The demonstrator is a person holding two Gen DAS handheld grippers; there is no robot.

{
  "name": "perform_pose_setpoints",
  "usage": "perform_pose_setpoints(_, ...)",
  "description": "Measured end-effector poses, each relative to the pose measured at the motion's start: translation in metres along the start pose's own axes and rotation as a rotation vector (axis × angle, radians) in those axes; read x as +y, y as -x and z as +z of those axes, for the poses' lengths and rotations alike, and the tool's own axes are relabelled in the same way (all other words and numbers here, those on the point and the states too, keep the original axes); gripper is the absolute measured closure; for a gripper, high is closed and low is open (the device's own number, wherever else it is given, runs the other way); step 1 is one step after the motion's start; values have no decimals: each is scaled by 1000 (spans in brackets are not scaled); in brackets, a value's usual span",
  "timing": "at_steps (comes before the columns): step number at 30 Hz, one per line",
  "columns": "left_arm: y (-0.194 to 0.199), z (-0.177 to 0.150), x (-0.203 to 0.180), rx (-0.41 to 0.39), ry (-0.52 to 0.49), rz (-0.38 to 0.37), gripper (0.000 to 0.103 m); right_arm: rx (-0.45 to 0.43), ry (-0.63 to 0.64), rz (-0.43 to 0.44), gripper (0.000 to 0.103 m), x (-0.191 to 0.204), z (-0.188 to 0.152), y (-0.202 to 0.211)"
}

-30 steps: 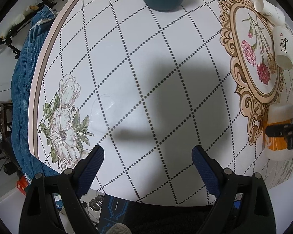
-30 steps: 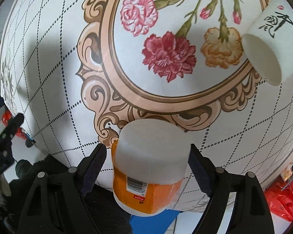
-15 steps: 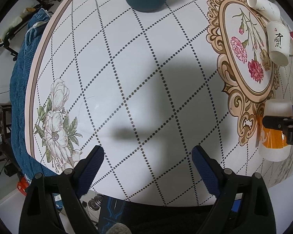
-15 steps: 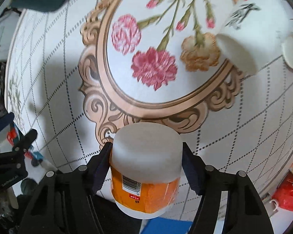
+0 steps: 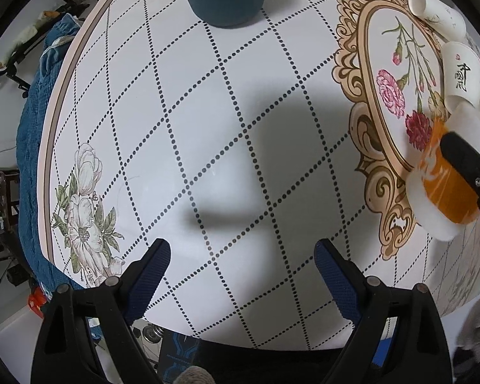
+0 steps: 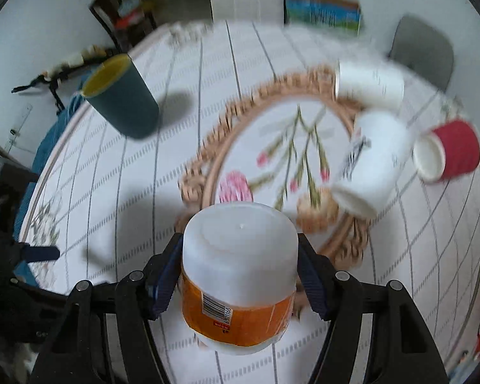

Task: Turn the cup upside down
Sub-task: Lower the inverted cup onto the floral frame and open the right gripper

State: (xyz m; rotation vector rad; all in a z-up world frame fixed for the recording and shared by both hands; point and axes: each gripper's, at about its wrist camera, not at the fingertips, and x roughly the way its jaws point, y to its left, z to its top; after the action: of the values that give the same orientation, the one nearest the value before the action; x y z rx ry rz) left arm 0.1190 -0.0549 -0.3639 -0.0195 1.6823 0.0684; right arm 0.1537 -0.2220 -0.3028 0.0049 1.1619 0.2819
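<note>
My right gripper (image 6: 238, 275) is shut on a white plastic cup with an orange label (image 6: 238, 288), held tilted above the table's near right side; it also shows in the left wrist view (image 5: 444, 179) at the far right. My left gripper (image 5: 241, 256) is open and empty over the near edge of the patterned table (image 5: 208, 112).
A dark teal cup (image 6: 121, 96) stands upright at the far left. Two white paper cups (image 6: 368, 163) (image 6: 368, 84) and a red cup (image 6: 448, 150) lie on their sides at the right. A blue cloth (image 5: 32, 121) hangs off the left edge.
My right gripper closed on the orange-labelled cup, lifted it and is tipping it; the right view swung up towards the room. My left gripper stayed open over the near edge.
</note>
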Motion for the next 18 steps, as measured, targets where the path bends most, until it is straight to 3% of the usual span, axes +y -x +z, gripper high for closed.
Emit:
perform_pose_setpoints(3, -5, 5, 8, -2, 7, 7, 11, -81, 30, -31, 33, 14, -9, -2)
perform_pose_setpoints(7, -9, 2, 11, -4, 7, 10, 11, -104, 60, -50, 33, 14, -23, -2)
perform_pose_setpoints(18, -15, -30, 11, -23, -10, 23, 11, -22, 15, -33, 33, 12, -50, -11)
